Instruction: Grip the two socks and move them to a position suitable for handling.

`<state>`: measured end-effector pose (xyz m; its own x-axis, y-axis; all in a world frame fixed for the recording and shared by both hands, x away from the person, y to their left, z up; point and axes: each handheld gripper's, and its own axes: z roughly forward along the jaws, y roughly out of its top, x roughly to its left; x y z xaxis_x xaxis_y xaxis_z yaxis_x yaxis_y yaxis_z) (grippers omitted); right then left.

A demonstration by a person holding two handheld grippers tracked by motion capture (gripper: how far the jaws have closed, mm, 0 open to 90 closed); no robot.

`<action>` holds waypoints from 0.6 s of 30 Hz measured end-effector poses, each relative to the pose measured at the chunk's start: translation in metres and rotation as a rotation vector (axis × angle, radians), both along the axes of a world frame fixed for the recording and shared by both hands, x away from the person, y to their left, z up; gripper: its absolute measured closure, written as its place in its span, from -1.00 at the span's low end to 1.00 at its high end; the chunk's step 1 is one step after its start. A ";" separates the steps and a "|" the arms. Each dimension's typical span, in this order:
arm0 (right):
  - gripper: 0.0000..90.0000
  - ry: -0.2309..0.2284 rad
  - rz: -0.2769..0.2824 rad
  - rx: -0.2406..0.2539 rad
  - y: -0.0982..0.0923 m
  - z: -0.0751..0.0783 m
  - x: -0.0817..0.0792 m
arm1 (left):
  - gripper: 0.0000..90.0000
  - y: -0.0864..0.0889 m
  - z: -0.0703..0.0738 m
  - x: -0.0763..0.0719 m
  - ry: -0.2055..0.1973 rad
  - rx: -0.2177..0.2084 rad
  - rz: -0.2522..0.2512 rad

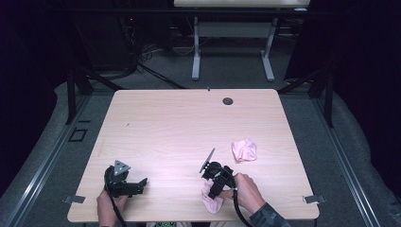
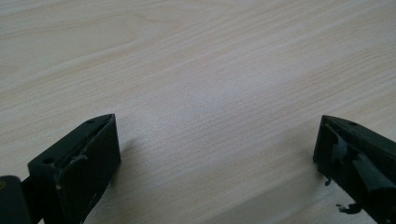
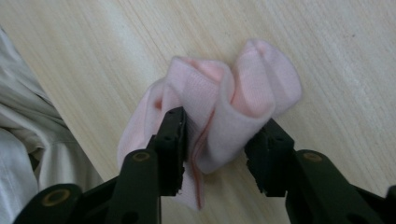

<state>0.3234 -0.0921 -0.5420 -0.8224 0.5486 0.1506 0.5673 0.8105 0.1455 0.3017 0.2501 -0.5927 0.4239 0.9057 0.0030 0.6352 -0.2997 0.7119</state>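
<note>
A bunched pink sock (image 3: pixel 219 98) lies near the table's front edge, and my right gripper (image 3: pixel 215 140) is shut on it, one black jaw pressed into each side of the folded fabric. From above, this sock (image 1: pixel 212 201) pokes out below the right gripper (image 1: pixel 213 190), which a hand holds. A second crumpled pink sock (image 1: pixel 244 150) rests on the table just beyond and to the right, apart from it. My left gripper (image 1: pixel 137 184) sits low at the front left with its jaws wide open over bare wood (image 2: pixel 217 135).
The light wooden table (image 1: pixel 189 123) has a round cable hole (image 1: pixel 228 101) near its far edge. The person's pale clothing (image 3: pixel 28 140) hangs just past the front edge. Another desk's white legs (image 1: pixel 196 56) stand on the grey floor behind.
</note>
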 end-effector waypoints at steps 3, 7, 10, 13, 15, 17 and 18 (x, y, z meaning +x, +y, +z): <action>-0.22 -0.013 -0.009 0.007 -0.003 0.005 -0.003 | -0.99 0.000 0.000 0.000 0.000 0.000 0.000; -0.73 -0.050 -0.009 0.010 -0.011 0.019 -0.008 | -0.99 0.000 0.000 0.000 0.000 0.000 0.001; -1.00 -0.069 -0.026 0.018 -0.019 0.030 -0.011 | -0.99 0.000 0.000 0.000 0.000 0.000 0.000; -1.00 -0.084 -0.053 0.025 -0.032 0.038 -0.009 | -0.99 0.000 0.000 0.000 0.000 0.000 0.000; -1.00 -0.089 -0.087 0.017 -0.043 0.042 -0.005 | -0.99 0.000 0.000 0.000 0.000 0.000 0.001; -1.00 -0.099 -0.114 0.007 -0.052 0.044 -0.001 | -0.99 0.000 0.000 0.000 0.000 0.000 0.000; -1.00 -0.096 -0.134 0.017 -0.057 0.044 0.001 | -0.99 0.000 0.000 0.000 0.000 0.000 0.000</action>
